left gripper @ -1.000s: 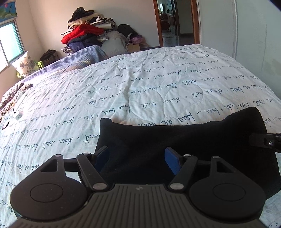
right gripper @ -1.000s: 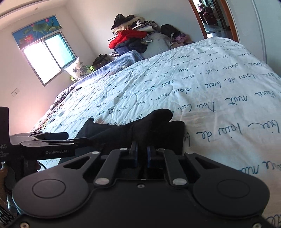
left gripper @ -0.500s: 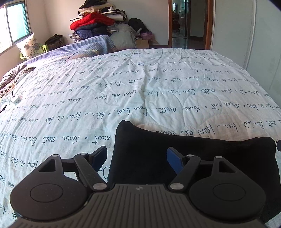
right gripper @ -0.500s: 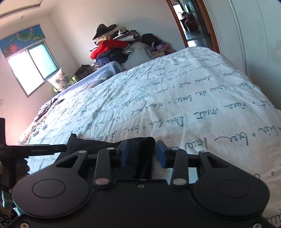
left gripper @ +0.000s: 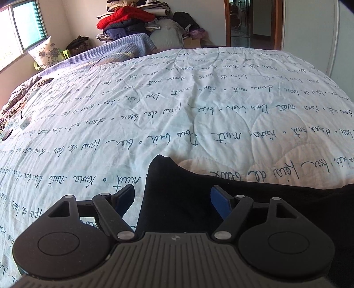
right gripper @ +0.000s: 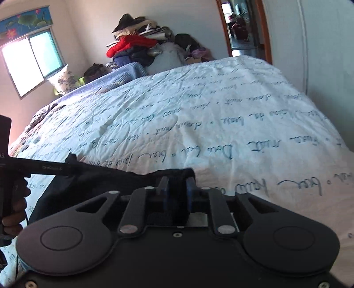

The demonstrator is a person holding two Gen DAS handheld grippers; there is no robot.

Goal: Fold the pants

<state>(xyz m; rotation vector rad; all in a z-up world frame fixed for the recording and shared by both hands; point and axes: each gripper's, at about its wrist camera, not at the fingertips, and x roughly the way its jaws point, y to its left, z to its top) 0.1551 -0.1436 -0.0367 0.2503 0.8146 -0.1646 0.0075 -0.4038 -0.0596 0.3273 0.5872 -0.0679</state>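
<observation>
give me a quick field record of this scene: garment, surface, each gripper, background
garment: black fabric pants, lying near the bed's front edge
surface: white quilted bedspread with dark cursive writing
left gripper: jaws wide open over the pants' corner, not pressing it
right gripper: jaws have just been closing, black cloth between them
background: pile of clothes with a red jacket, floral pillow

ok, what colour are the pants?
Black pants, clearest in the left wrist view.
</observation>
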